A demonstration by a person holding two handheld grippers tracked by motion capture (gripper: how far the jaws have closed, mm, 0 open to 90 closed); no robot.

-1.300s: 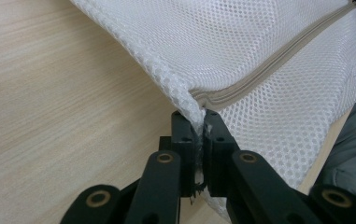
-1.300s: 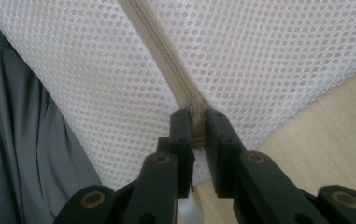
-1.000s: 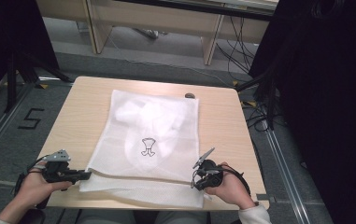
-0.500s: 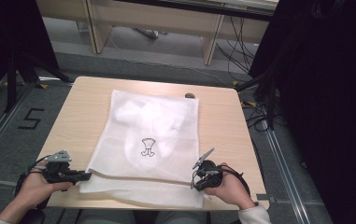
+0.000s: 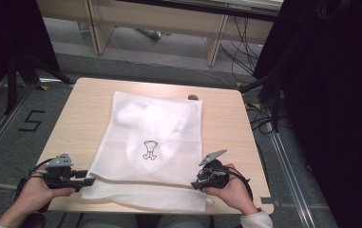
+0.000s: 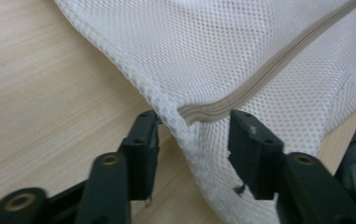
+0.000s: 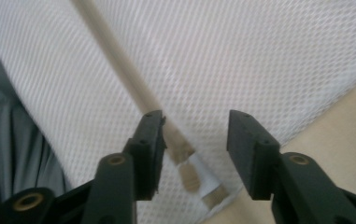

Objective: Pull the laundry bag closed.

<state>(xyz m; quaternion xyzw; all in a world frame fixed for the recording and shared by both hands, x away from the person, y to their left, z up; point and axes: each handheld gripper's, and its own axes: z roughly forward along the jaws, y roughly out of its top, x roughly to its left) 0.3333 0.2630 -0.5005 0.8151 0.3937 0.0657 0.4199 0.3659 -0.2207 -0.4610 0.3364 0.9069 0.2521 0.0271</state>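
A digit "5" is marked in black on the grey floor, beyond the left hand-held gripper and to its left. No other legible text appears on any surface.

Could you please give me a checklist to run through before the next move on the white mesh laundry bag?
1. Left gripper let go: ok, jaws have just been opening, mesh between them but unpressed.
2. Right gripper let go: ok, jaws have just been opening, apart over the mesh.
3. White mesh laundry bag flat on the light wooden table: ok.
4. Beige zipper strip closed: cannot tell.
5. Bag's near edge on the table: not ok, it overhangs.
6. Small dark object clear of the bag: ok.
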